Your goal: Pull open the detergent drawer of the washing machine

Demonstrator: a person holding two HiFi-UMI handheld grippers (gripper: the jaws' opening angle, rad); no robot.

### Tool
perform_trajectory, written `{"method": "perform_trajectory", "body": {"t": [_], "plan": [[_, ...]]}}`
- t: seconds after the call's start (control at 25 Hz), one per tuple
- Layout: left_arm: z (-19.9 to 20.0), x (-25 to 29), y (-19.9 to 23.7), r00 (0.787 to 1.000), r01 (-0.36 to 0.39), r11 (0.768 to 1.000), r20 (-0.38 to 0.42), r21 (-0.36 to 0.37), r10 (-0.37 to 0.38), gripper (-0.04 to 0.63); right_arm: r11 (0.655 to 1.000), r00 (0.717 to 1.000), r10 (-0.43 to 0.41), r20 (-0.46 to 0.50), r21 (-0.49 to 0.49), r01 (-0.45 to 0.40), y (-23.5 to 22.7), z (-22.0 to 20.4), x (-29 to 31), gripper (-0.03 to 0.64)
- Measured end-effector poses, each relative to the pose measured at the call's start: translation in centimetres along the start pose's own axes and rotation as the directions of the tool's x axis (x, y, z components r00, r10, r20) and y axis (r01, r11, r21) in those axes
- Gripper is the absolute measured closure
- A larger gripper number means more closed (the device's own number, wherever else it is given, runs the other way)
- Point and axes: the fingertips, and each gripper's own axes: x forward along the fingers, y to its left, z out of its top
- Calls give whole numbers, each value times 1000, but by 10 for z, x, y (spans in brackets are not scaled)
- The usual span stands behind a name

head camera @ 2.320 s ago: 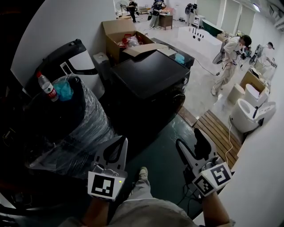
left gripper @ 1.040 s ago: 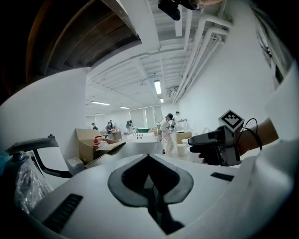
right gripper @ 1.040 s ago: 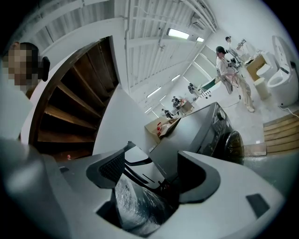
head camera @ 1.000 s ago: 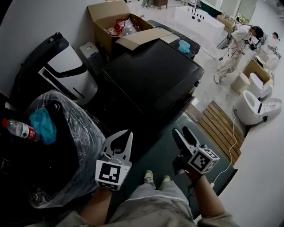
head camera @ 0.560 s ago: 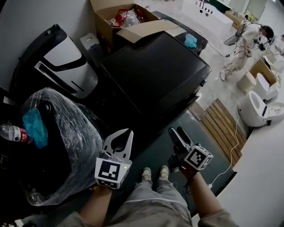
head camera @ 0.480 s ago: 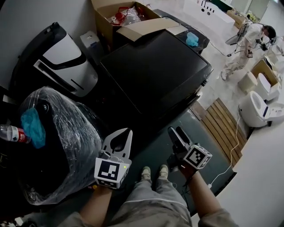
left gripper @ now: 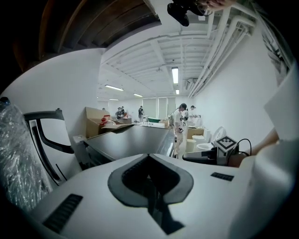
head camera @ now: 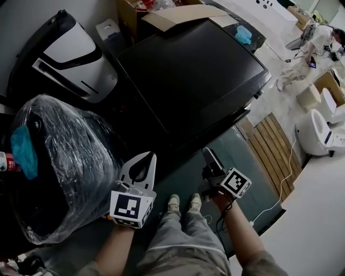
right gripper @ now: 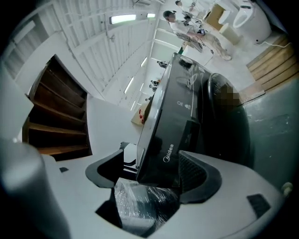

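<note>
The black washing machine (head camera: 188,70) stands in front of me, its top filling the middle of the head view. In the right gripper view its front is tilted, with the Midea-marked detergent drawer panel (right gripper: 169,151) flush and closed and the round door (right gripper: 219,116) beside it. My right gripper (head camera: 207,155) is rolled on its side before the machine front, a short way off. Its jaws (right gripper: 152,170) are open, framing the drawer panel without touching it. My left gripper (head camera: 146,157) hangs to the left, shut and empty, and its tips (left gripper: 149,156) meet.
A large plastic-wrapped black bundle (head camera: 54,156) stands close on the left, a white and black appliance (head camera: 75,54) behind it. A cardboard box (head camera: 178,13) and a blue cloth (head camera: 243,35) lie at the machine's back. A wooden slat mat (head camera: 275,145), a toilet (head camera: 323,129) and people (head camera: 318,43) are right.
Both grippers have sunk lower in front of the machine, which now fills more of the head view. The right gripper has rolled onto its side. The left stays shut.
</note>
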Motion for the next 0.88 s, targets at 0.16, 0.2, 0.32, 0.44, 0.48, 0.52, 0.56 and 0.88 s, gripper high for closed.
{"method": "perform_trajectory", "body": {"t": [0.16, 0.2, 0.32, 0.44, 0.48, 0.52, 0.56, 0.88], "plan": [[-14, 6, 3, 1000, -16, 1000, -18, -9, 16, 578, 999, 1000, 0, 3, 53, 0, -21, -5, 14, 262], [-17, 8, 3, 1000, -18, 1000, -19, -12, 18, 578, 997, 1000, 1, 11, 74, -2, -26, -5, 16, 259], [-25, 11, 1, 999, -21, 999, -27, -29, 20, 578, 994, 1000, 6, 26, 108, -9, -38, -4, 23, 245], [-32, 14, -1, 999, -20, 999, -46, -47, 17, 578, 993, 1000, 12, 16, 120, -14, -47, -7, 33, 241], [-34, 15, 0, 999, -22, 998, -48, -52, 19, 578, 992, 1000, 14, 11, 124, -15, -50, -8, 36, 241], [-36, 16, 1, 999, -25, 998, -47, -54, 22, 578, 992, 1000, 16, 7, 129, -16, -52, -9, 39, 241], [-38, 17, 2, 999, -27, 998, -46, -50, 25, 578, 991, 1000, 18, 3, 134, -19, -53, -11, 42, 239], [-50, 20, 10, 998, -41, 998, -57, -37, 38, 578, 979, 994, 108, 18, 173, -109, -49, -14, 55, 230]]}}
